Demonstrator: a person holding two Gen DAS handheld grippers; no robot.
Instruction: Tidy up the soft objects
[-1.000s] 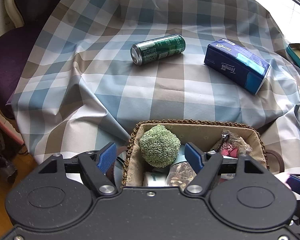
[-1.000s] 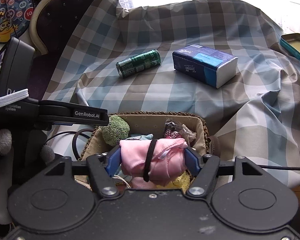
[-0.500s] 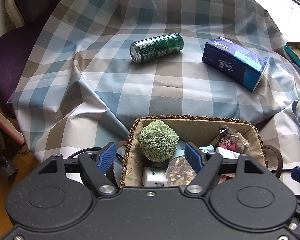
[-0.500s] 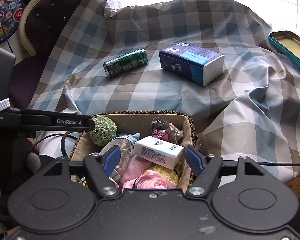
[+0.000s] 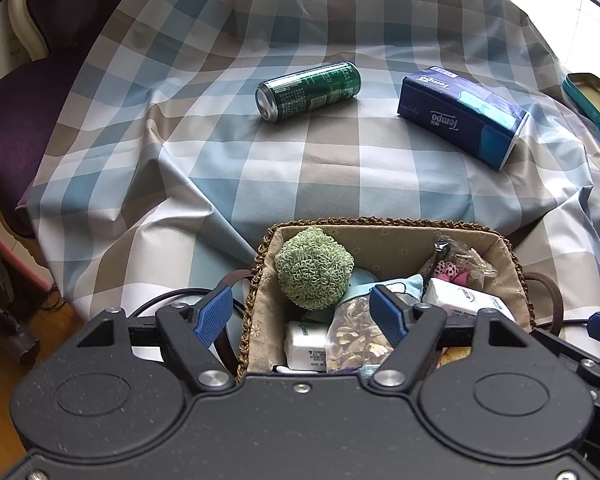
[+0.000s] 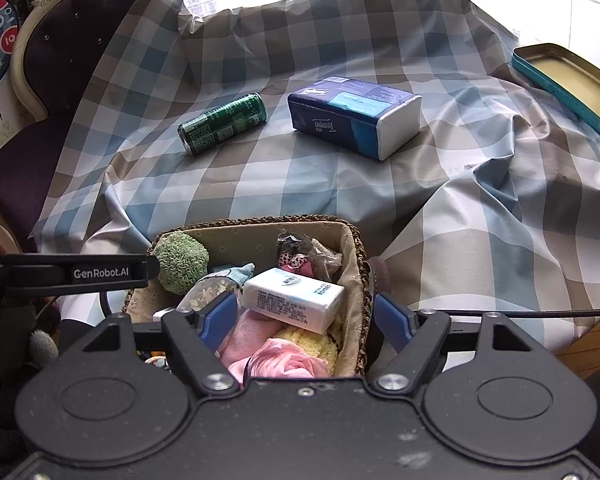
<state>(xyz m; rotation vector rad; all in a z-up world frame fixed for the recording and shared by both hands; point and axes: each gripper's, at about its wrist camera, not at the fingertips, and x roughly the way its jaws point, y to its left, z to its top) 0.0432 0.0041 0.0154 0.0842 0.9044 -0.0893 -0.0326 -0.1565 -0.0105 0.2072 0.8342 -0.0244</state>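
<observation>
A woven basket (image 5: 388, 226) (image 6: 260, 222) sits at the near edge of the checked cloth, full of soft items. In it lie a green knitted ball (image 5: 314, 272) (image 6: 182, 262), a white tissue pack (image 6: 294, 298) (image 5: 466, 300), a pink rolled cloth (image 6: 278, 362), a yellow fluffy cloth (image 6: 320, 342) and clear bags. My left gripper (image 5: 302, 314) is open and empty over the basket's left side. My right gripper (image 6: 306, 318) is open and empty over the basket's right side, above the pink cloth.
A green can (image 5: 308, 90) (image 6: 222, 122) lies on its side on the cloth. A blue Tempo tissue pack (image 5: 462, 114) (image 6: 356, 114) lies to its right. A teal tin tray (image 6: 568, 82) sits far right. A purple chair (image 6: 60, 64) stands at the left.
My right gripper was shut on the pink rolled cloth; it has opened and the cloth now lies in the basket. Both grippers have drawn back slightly.
</observation>
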